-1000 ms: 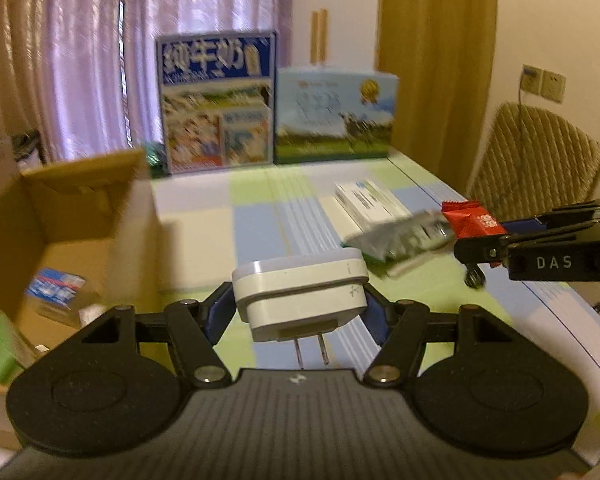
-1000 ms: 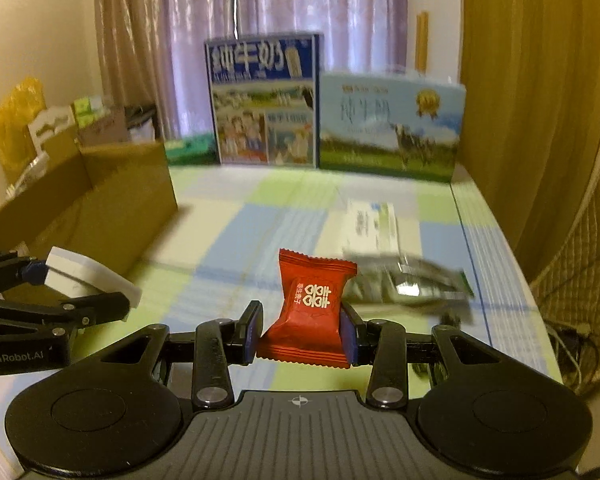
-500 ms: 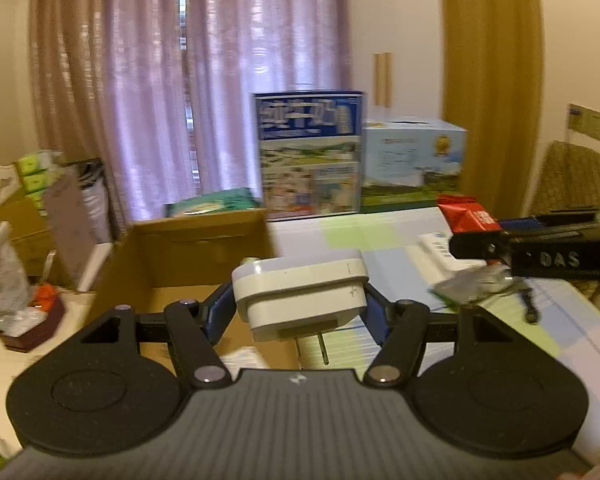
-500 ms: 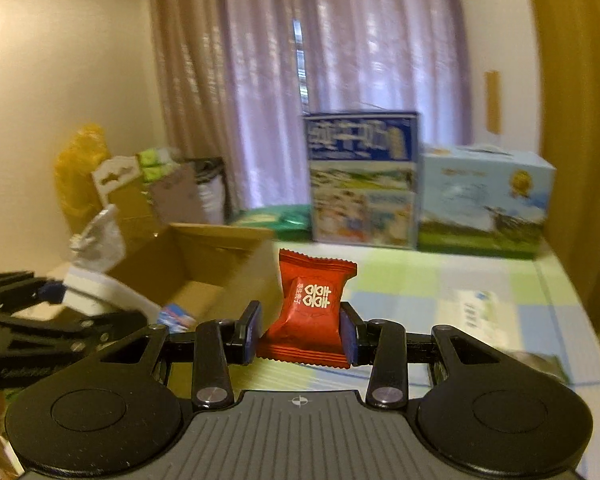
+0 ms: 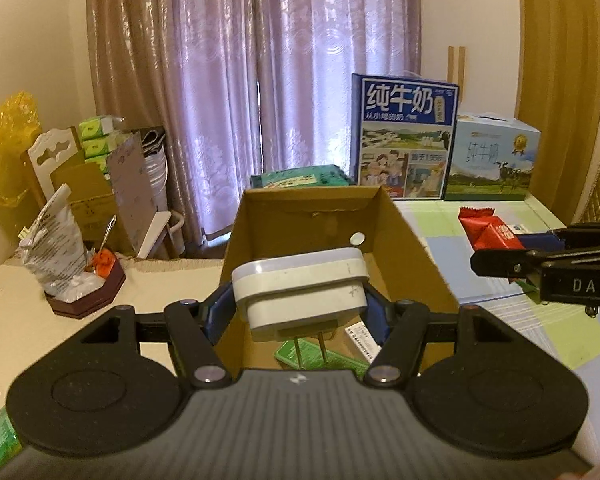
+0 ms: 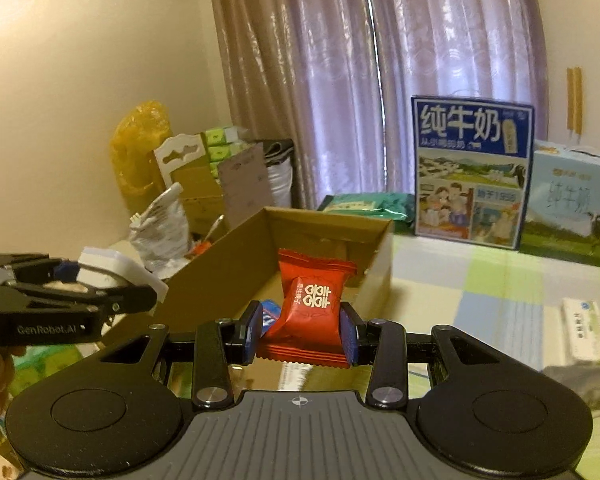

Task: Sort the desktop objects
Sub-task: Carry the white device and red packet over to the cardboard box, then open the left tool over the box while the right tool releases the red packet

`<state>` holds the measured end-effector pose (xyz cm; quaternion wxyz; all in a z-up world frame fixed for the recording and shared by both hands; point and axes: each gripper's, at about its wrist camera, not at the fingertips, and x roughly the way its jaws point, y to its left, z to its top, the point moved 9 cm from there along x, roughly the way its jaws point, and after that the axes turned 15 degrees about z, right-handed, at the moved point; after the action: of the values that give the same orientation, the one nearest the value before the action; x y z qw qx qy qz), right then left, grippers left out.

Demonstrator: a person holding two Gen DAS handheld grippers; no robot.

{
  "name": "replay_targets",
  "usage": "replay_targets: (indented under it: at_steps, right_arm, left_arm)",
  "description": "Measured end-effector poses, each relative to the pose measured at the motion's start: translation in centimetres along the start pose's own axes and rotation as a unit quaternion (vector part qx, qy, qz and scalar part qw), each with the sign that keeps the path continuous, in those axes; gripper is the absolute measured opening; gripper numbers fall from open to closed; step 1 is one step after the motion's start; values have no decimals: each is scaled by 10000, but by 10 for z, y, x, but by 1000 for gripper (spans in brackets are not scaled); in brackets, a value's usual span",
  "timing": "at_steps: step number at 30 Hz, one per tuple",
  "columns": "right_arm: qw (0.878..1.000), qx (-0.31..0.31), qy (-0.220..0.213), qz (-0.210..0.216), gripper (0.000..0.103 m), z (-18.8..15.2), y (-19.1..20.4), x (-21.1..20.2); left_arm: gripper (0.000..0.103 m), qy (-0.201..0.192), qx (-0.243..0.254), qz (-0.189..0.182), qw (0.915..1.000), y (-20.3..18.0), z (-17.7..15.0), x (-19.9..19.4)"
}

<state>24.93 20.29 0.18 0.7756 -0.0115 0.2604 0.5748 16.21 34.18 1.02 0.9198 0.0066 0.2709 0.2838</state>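
My left gripper (image 5: pixel 298 304) is shut on a white plug adapter (image 5: pixel 300 284), prongs pointing down, held over the near end of an open cardboard box (image 5: pixel 400 224). Green and white packets (image 5: pixel 320 354) lie on the box floor below it. My right gripper (image 6: pixel 300 330) is shut on a red candy packet (image 6: pixel 312 304), held above the same cardboard box (image 6: pixel 380 256) near its right wall. Each gripper shows in the other's view: the right gripper (image 5: pixel 500 258) with the red candy packet (image 5: pixel 488 230) at right, the left gripper (image 6: pixel 132 292) with the white adapter (image 6: pixel 112 266) at left.
Two milk cartons (image 5: pixel 404 136) (image 6: pixel 472 172) stand at the table's back with a green packet (image 5: pixel 300 176) beside them. A white box (image 6: pixel 584 328) and a silvery packet (image 6: pixel 580 376) lie on the checked cloth at right. Bags and boxes (image 5: pixel 60 240) crowd the left side.
Both grippers have swung left from the checked table to over the cardboard box, still holding the adapter and the candy packet.
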Motion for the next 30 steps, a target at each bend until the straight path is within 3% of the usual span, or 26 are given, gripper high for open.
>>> replay_targets:
  at_steps: [13,30]
  right_arm:
    - [9995,-88,203,228,37,-6,14,34]
    - [9993,-110,275,239,37,-8,17,41]
  left_arm:
    - [62,302,-55,-30,9995,10,-21,22]
    - [62,490,-167,-152,9985,9,-25,34]
